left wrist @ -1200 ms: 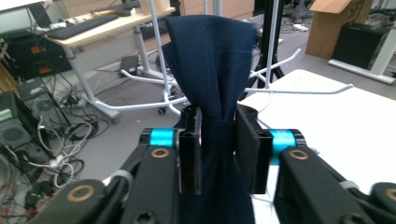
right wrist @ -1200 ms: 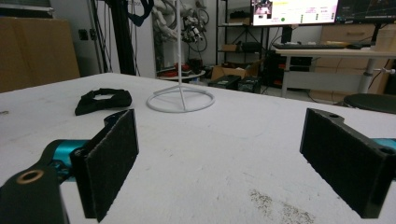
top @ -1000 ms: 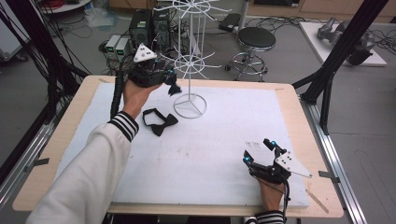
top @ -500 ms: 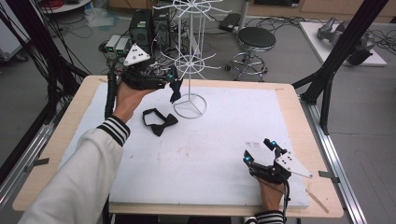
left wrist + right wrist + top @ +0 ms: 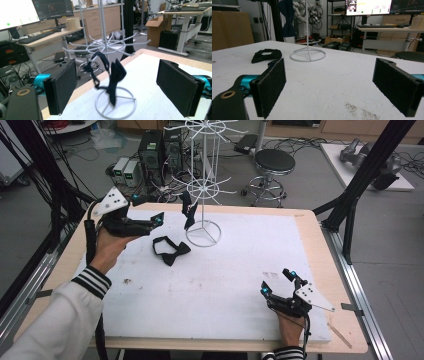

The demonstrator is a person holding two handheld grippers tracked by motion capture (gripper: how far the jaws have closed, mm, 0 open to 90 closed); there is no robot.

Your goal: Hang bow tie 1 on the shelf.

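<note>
- We see a white wire rack [image 5: 204, 195] standing at the far edge of the white mat [image 5: 225, 280]; this is our landmark.
- The rack is the only holder here: one black bow tie [image 5: 188, 210] hangs from its lower ring of hooks, dangling above the rack's round base. In the left gripper view the hanging bow tie [image 5: 110, 75] looks blurred.
- We see a second bow tie [image 5: 170, 251] lying flat on the mat, just left of the rack's base and on the near side of it, apart from it.
- The left gripper [image 5: 150, 217] is in the air to the left of the rack, pointing at the hanging tie. Its jaws have just been opening; they stand spread wide, nothing between them, clear of the tie.
- The right gripper [image 5: 277, 282] rests low on the mat well to the near right of the rack, jaws spread, nothing between them.
</note>
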